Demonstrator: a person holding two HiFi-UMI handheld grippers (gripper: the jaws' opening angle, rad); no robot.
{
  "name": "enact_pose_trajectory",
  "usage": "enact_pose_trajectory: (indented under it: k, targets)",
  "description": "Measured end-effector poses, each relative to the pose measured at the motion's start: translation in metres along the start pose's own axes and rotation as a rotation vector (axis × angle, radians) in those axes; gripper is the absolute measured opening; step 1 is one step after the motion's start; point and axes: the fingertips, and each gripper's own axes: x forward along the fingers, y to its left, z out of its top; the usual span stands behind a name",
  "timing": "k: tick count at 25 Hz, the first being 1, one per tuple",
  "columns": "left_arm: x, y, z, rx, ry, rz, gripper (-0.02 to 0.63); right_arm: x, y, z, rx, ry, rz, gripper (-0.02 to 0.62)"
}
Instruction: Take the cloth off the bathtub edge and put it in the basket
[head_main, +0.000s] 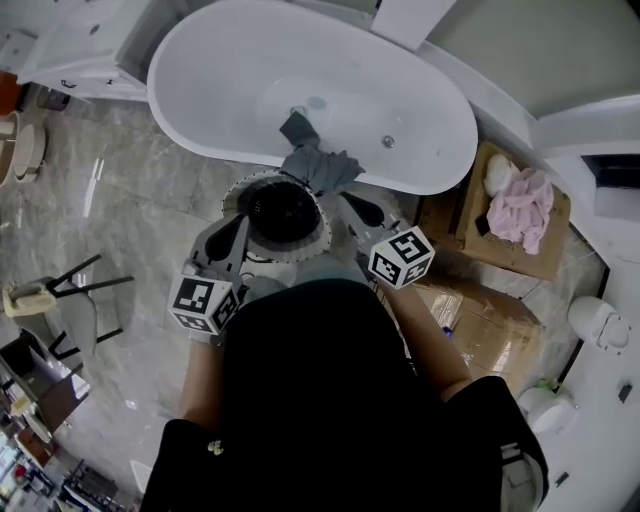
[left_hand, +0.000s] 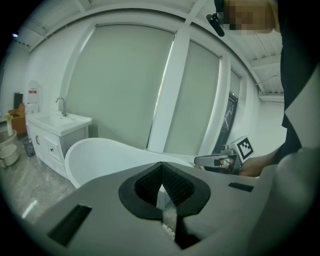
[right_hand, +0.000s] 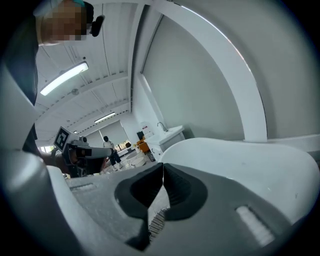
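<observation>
Cloth (head_main: 318, 165), grey and limp, drapes over the bathtub (head_main: 210, 60) edge just above the basket (head_main: 322, 238) in the head view. It looks light and is best pinched at a hanging fold. In the left gripper view, the left gripper (left_hand: 161, 165) has its jaws together, empty. In the right gripper view, the right gripper (right_hand: 162, 167) is clenched on nothing.

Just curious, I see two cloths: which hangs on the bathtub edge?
The grey cloth, above the basket; the pink cloth lies on a box.

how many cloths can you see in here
2. A grey cloth draped over the near rim of the bathtub, and a pink cloth on the wooden box at right. The white lump beside it could be a third.
</observation>
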Motion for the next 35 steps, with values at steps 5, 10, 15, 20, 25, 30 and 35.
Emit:
enact_pose_trajectory:
  k: [5, 10, 15, 20, 25, 30, 35]
  targets:
    - [0.013, -0.003, -0.006, -0.028, 0.019, 0.037, 0.014, 0.011, -0.032, -0.010, -0.010, 0.070, 0.023, 0.025]
    - [0.019, 0.004, -0.011, -0.045, 0.045, 0.065, 0.014, 0.030, -0.060, -0.028, -0.018, 0.138, 0.012, 0.036]
    - [0.023, 0.019, -0.023, -0.071, 0.070, 0.095, 0.014, 0.054, -0.083, -0.059, -0.034, 0.218, 0.002, 0.065]
    - [0.022, 0.035, -0.040, -0.097, 0.101, 0.128, 0.014, 0.081, -0.111, -0.103, -0.076, 0.325, -0.017, 0.106]
    - [0.016, 0.042, -0.068, -0.172, 0.141, 0.169, 0.014, 0.113, -0.142, -0.151, -0.098, 0.438, -0.031, 0.177]
    - [0.010, 0.045, -0.100, -0.226, 0.194, 0.209, 0.014, 0.144, -0.172, -0.199, -0.131, 0.547, -0.057, 0.278]
    - [0.010, 0.043, -0.122, -0.255, 0.231, 0.239, 0.014, 0.170, -0.207, -0.245, -0.207, 0.658, -0.076, 0.367]
